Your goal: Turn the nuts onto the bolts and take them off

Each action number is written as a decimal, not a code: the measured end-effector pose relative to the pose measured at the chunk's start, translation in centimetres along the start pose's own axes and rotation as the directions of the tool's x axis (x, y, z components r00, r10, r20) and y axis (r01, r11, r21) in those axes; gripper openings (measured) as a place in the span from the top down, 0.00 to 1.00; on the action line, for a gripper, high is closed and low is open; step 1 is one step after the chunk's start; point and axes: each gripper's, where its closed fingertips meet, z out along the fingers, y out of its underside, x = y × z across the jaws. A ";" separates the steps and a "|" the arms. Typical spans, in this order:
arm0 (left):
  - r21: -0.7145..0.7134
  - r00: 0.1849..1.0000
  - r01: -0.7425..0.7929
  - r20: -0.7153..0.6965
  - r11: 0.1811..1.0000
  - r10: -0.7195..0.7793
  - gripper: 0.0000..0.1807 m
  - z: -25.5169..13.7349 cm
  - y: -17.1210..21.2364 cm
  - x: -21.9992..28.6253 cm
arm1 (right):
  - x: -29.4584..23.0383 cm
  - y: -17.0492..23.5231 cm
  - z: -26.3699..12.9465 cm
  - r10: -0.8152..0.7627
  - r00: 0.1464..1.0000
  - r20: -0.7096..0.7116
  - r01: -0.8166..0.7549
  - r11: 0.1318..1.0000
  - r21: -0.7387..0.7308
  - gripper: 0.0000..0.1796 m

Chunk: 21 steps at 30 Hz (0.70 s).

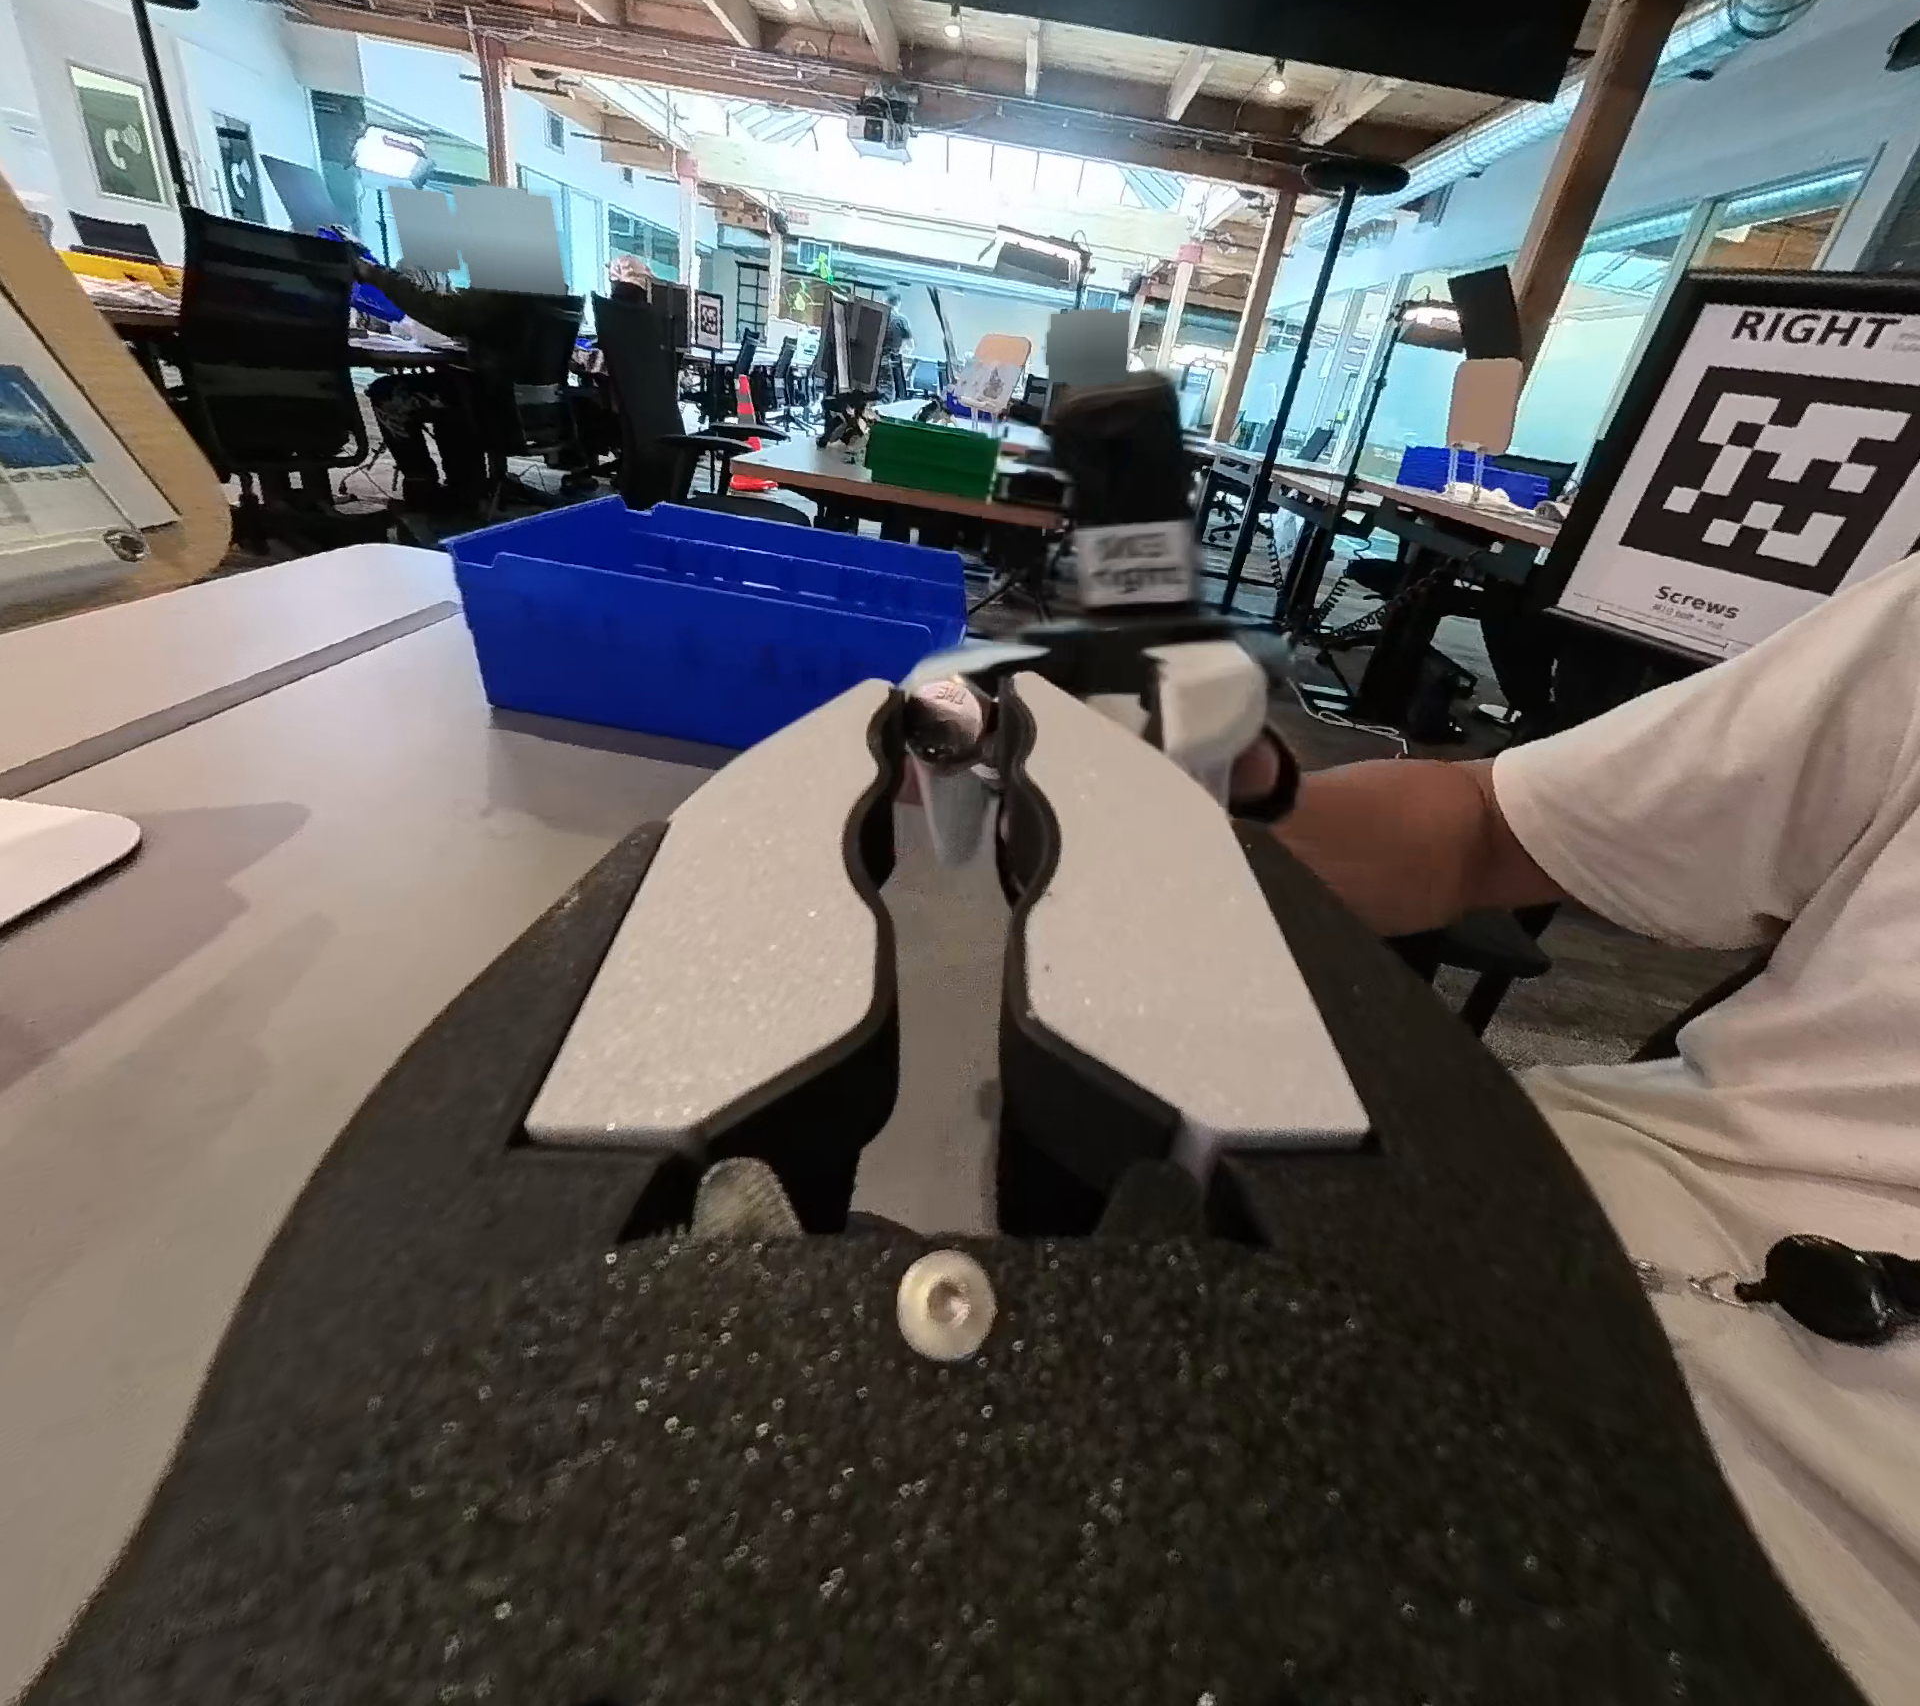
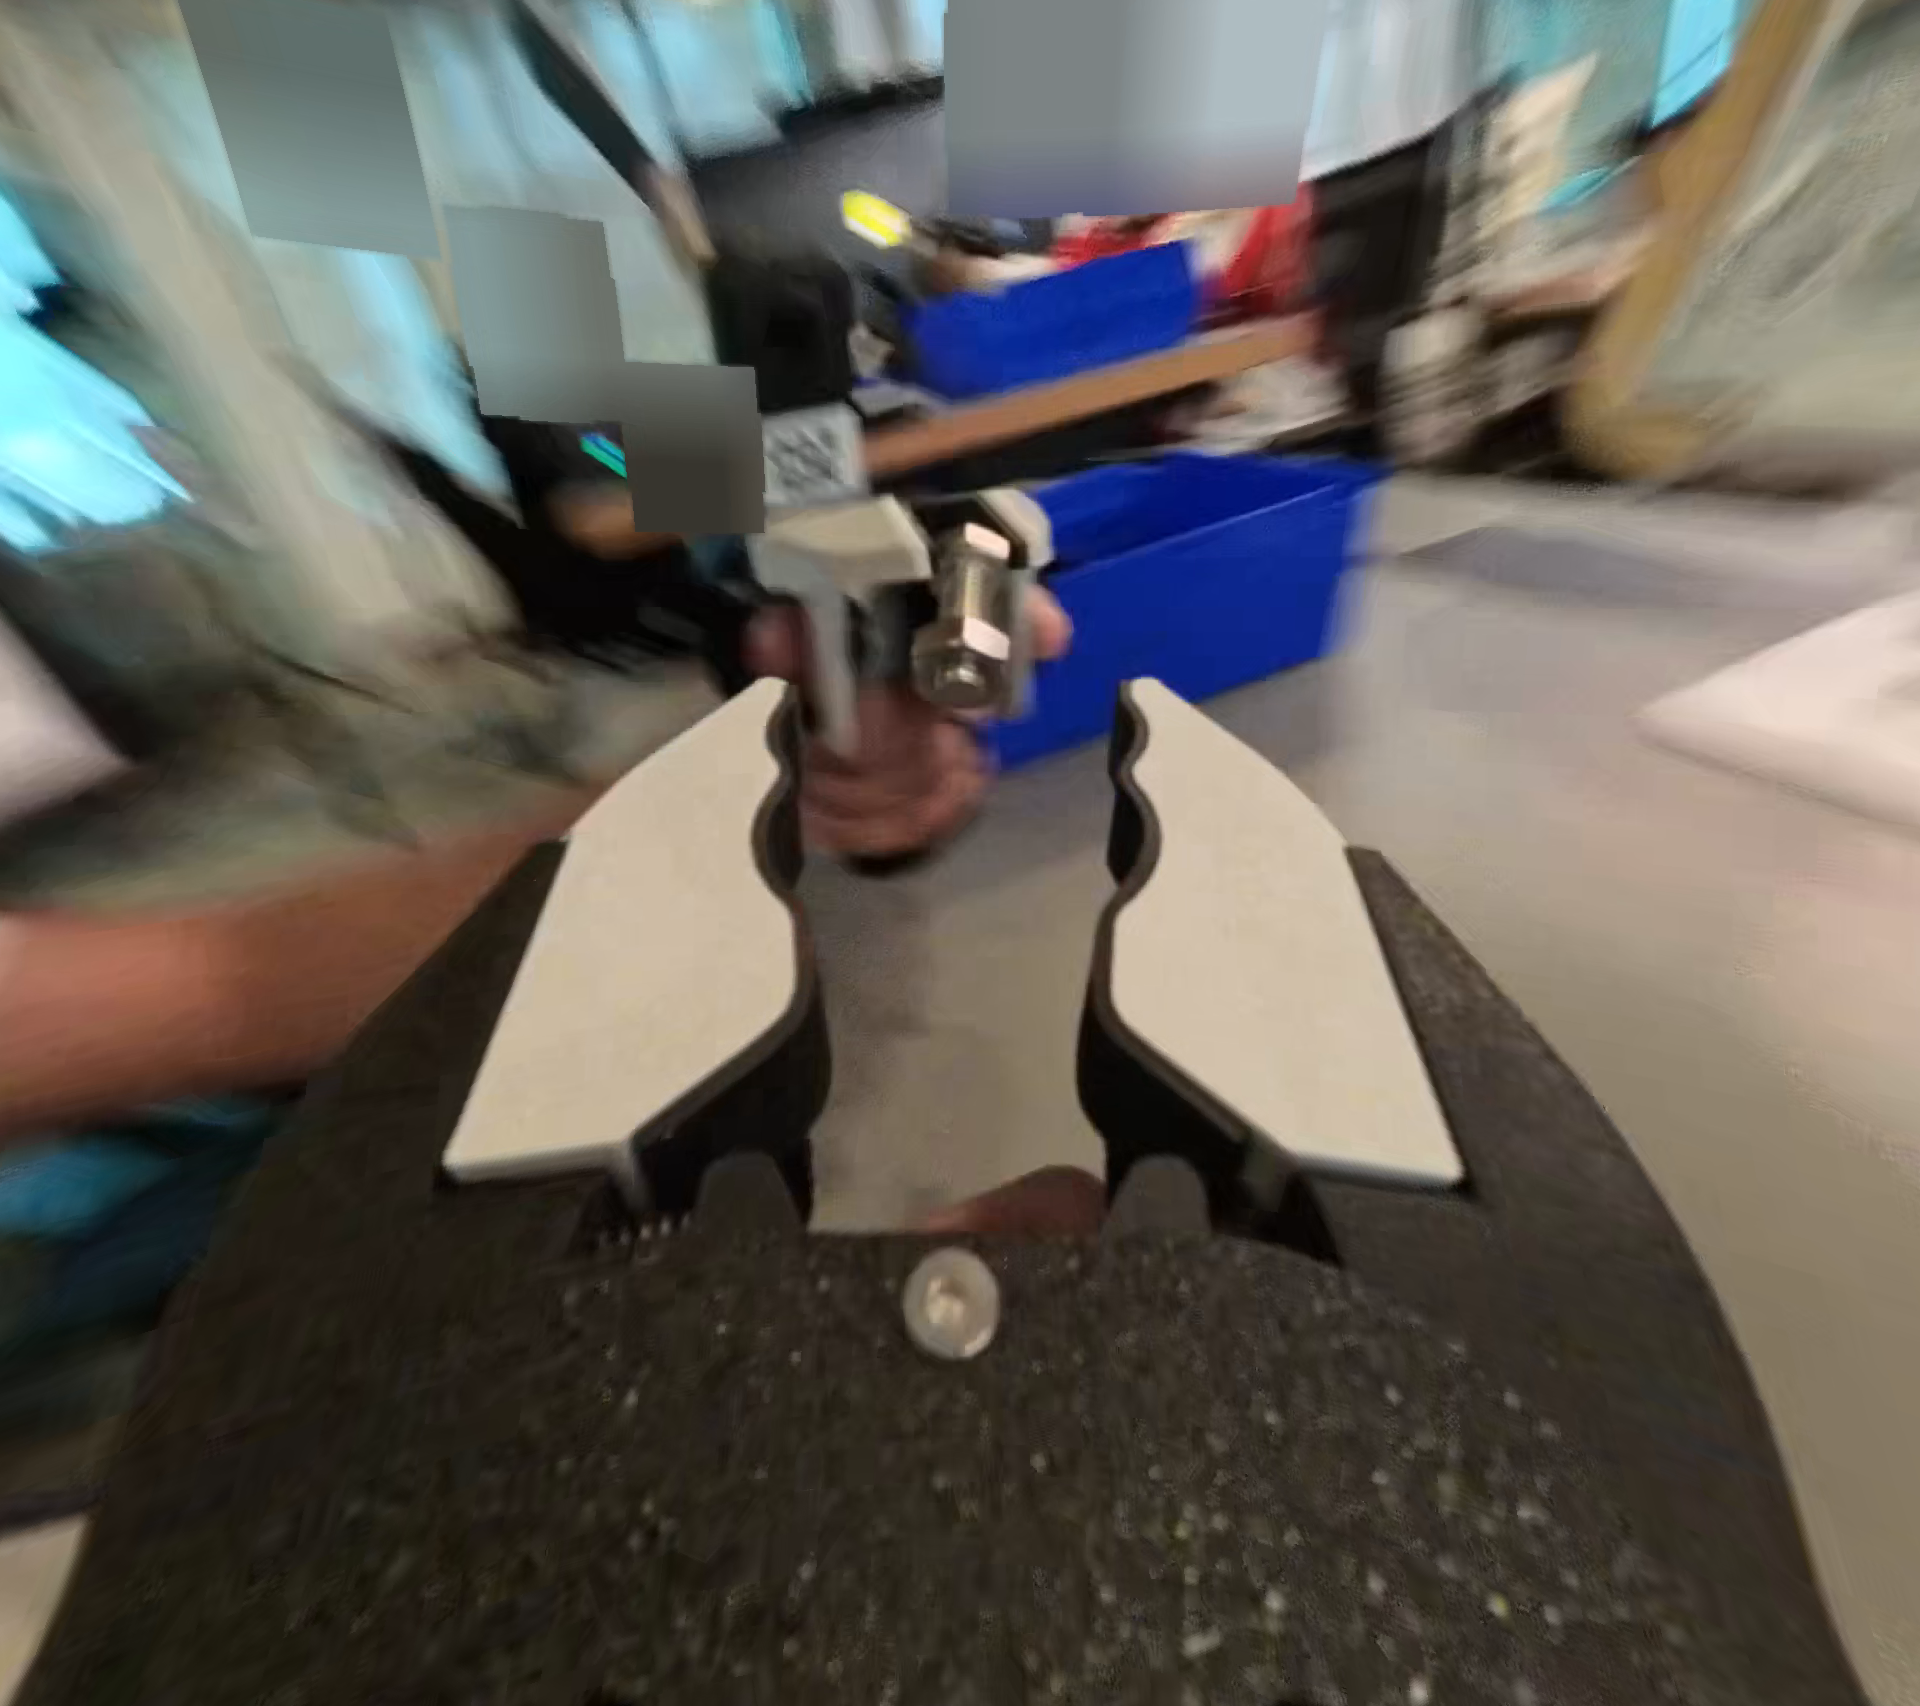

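Bolt (image 2: 971, 607): pinched in the left gripper (image 1: 945, 726) above the counter (image 1: 312, 877), nut (image 2: 961, 651) near its tip. Right gripper (image 2: 951, 721): fingers spread, empty, just short of it. Turning judged unfinished.

Blue plastic bin (image 1: 707, 617), open-topped, standing on grey table (image 1: 260, 825). Framed marker sign (image 1: 1756, 461) upright at right. Office chairs (image 1: 270, 368) beyond.

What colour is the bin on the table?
Solid blue bin, clearest in the left wrist view.
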 end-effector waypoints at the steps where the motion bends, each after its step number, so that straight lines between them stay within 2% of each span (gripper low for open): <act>1: 0.002 1.000 0.004 -0.003 1.000 -0.004 0.91 0.0 0.0 0.0 | 0.7 -0.1 -0.2 -0.247 0.960 -0.128 0.243 0.969 -0.046 0.70; 2: 0.000 1.000 0.006 -0.002 1.000 -0.006 0.91 0.0 0.0 0.0 | 0.9 -0.2 -0.3 -0.445 0.873 -0.201 0.432 0.896 -0.105 0.71; 4: -0.013 1.000 0.007 -0.006 1.000 -0.007 0.91 0.2 0.3 0.0 | 1.2 -0.5 -0.5 -0.697 0.656 -0.289 0.662 0.716 -0.222 0.74; 6: -0.022 1.000 0.007 -0.007 1.000 -0.008 0.91 0.3 0.5 0.1 | 0.9 0.2 0.0 -0.831 0.490 -0.261 0.772 0.553 -0.311 0.76; 7: -0.026 1.000 0.009 -0.010 1.000 -0.009 0.91 0.4 0.6 0.1 | 0.9 0.5 0.3 -0.857 0.450 -0.252 0.788 0.513 -0.340 0.79; 8: -0.027 1.000 0.008 -0.012 1.000 -0.008 0.91 0.4 0.6 0.2 | 0.8 0.6 0.4 -0.859 0.443 -0.256 0.792 0.509 -0.337 0.87; 9: -0.027 1.000 0.007 -0.020 1.000 -0.008 0.91 0.4 0.6 0.3 | 0.5 0.4 0.4 -0.845 0.465 -0.264 0.791 0.531 -0.305 0.90; 11: -0.019 1.000 0.003 -0.027 1.000 -0.004 0.91 0.3 0.4 0.5 | 0.2 0.3 0.4 -0.772 0.582 -0.255 0.732 0.634 -0.249 0.90; 13: -0.018 1.000 0.003 -0.027 1.000 -0.004 0.91 0.3 0.4 0.5 | 0.1 0.4 0.5 -0.611 0.762 -0.213 0.584 0.791 -0.180 0.90; 14: -0.014 0.999 0.011 -0.034 1.000 -0.011 0.91 0.2 0.3 0.5 | -0.1 0.4 0.6 -0.477 0.862 -0.171 0.460 0.878 -0.131 0.90; 15: -0.009 0.999 0.013 -0.035 1.000 -0.013 0.91 0.2 0.3 0.6 | -0.3 0.4 0.6 -0.300 0.948 -0.108 0.291 0.952 -0.091 0.90; 16: -0.002 0.999 0.011 -0.039 1.000 -0.011 0.91 0.2 0.2 0.6 | -0.6 0.2 0.6 -0.088 0.996 -0.022 0.087 0.995 -0.049 0.90; 17: 0.004 0.999 0.009 -0.043 1.000 -0.008 0.91 0.1 0.0 0.7 | -0.8 -0.3 0.5 0.117 0.991 0.066 -0.116 0.993 -0.012 0.90; 18: 0.002 0.999 0.003 -0.040 1.000 -0.003 0.91 0.1 0.0 0.7 | -0.8 -0.7 0.3 0.302 0.942 0.146 -0.305 0.952 0.000 0.90; 21: -0.003 1.000 -0.012 -0.022 1.000 0.012 0.91 0.2 0.2 0.6 | -0.6 -0.9 0.1 0.662 0.681 0.313 -0.684 0.728 -0.052 0.90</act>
